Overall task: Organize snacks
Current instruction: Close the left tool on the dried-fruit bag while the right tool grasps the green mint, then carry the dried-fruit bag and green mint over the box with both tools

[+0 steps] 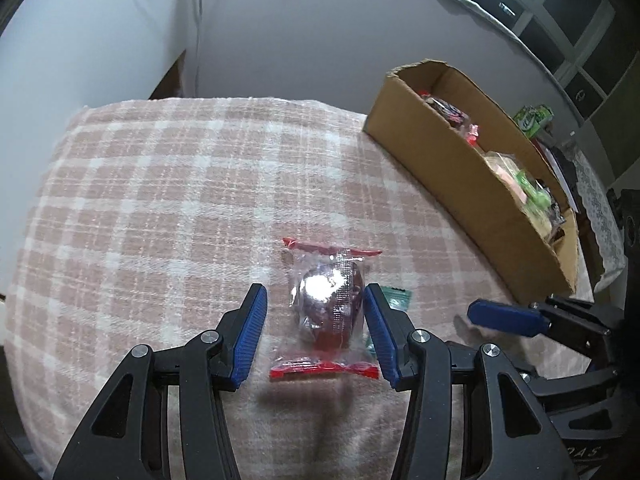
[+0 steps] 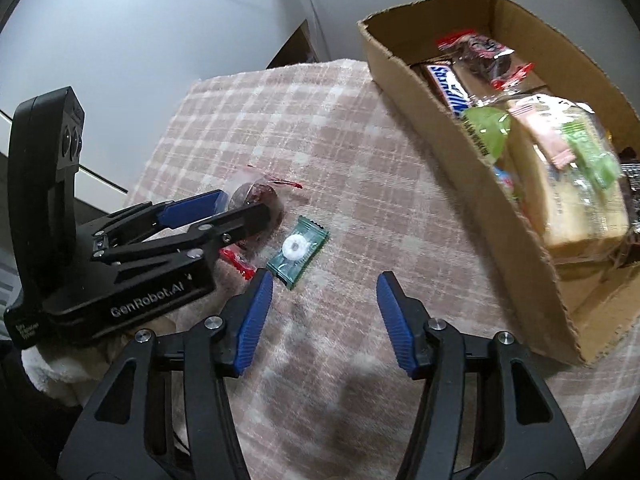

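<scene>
cardboard box (image 2: pixel 452 184) sits off right, already stocked | red-ended snack pack (image 1: pixel 326 308) lies lengthwise between left gripper (image 1: pixel 316 336) jaws, pads apart, not gripping | right gripper (image 2: pixel 324 320) open, empty, green mint (image 2: pixel 298 251) just ahead-left

Probably a home: plaid blanket (image 1: pixel 160 200), dark cubby shelving (image 1: pixel 576 40).

"GenRobot.AI" on the left claw (image 2: pixel 240 204) — "SNICKERS" on a boxed bar (image 2: pixel 450 86)
</scene>
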### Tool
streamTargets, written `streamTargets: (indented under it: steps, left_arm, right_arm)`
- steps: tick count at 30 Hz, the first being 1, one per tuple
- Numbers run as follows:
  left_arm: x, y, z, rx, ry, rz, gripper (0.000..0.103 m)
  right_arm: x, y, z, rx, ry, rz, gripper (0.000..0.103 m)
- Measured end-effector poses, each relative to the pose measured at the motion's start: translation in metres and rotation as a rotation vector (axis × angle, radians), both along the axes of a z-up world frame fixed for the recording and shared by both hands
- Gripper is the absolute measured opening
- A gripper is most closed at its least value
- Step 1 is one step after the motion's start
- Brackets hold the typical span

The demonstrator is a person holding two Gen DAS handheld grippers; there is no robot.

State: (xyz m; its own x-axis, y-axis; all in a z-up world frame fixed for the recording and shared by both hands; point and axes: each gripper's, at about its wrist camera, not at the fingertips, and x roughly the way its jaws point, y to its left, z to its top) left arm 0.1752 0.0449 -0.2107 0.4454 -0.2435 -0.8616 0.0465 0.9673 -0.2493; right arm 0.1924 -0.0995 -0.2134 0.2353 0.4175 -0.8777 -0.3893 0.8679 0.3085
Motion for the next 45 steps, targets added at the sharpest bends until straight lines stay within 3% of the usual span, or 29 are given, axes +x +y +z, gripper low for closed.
streamTargets:
  steps: [2, 4, 11, 17, 21, 24, 25, 26, 31, 37, 45]
  left_arm:
    - [0.001, 0.001, -0.001, 0.001, -0.004, 0.005, 0.037]
    - [0.0, 0.004, -0.002, 0.014, -0.008, 0.011, 0.032]
    - [-0.008, 0.03, -0.002, 0.016, -0.017, 0.06, 0.032]
    - [-0.019, 0.05, -0.003, 0.004, -0.019, 0.104, 0.032]
    - [-0.026, 0.06, -0.003, -0.006, -0.025, 0.124, 0.032]
    - [-0.03, 0.064, -0.004, -0.015, -0.029, 0.135, 0.031]
    - [-0.031, 0.065, -0.004, -0.017, -0.03, 0.136, 0.031]
    - [-0.032, 0.065, -0.004, -0.018, -0.032, 0.137, 0.031]
    - [-0.035, 0.061, 0.0, -0.028, -0.038, 0.141, 0.031]
    - [-0.035, 0.051, 0.009, -0.038, -0.053, 0.122, 0.031]
    - [-0.025, 0.022, 0.03, -0.034, -0.09, 0.063, 0.031]
  right_arm:
    - [0.001, 0.003, -0.003, 0.001, 0.008, 0.001, 0.053]
    - [0.004, 0.006, -0.006, 0.009, 0.02, -0.002, 0.051]
    - [0.013, 0.025, -0.02, 0.011, 0.056, 0.015, 0.04]
    - [0.017, 0.045, -0.018, -0.037, 0.019, 0.039, 0.04]
    - [0.009, 0.07, -0.019, -0.146, -0.065, 0.102, 0.04]
    - [-0.005, 0.096, -0.021, -0.314, -0.166, 0.223, 0.04]
    - [-0.01, 0.101, -0.021, -0.338, -0.195, 0.27, 0.034]
    - [-0.011, 0.103, -0.021, -0.34, -0.199, 0.294, 0.026]
    - [-0.005, 0.087, -0.016, -0.307, -0.161, 0.279, 0.02]
    - [0.003, 0.048, -0.007, -0.188, -0.096, 0.174, 0.019]
    - [0.003, 0.016, 0.018, -0.141, -0.131, 0.11, 0.019]
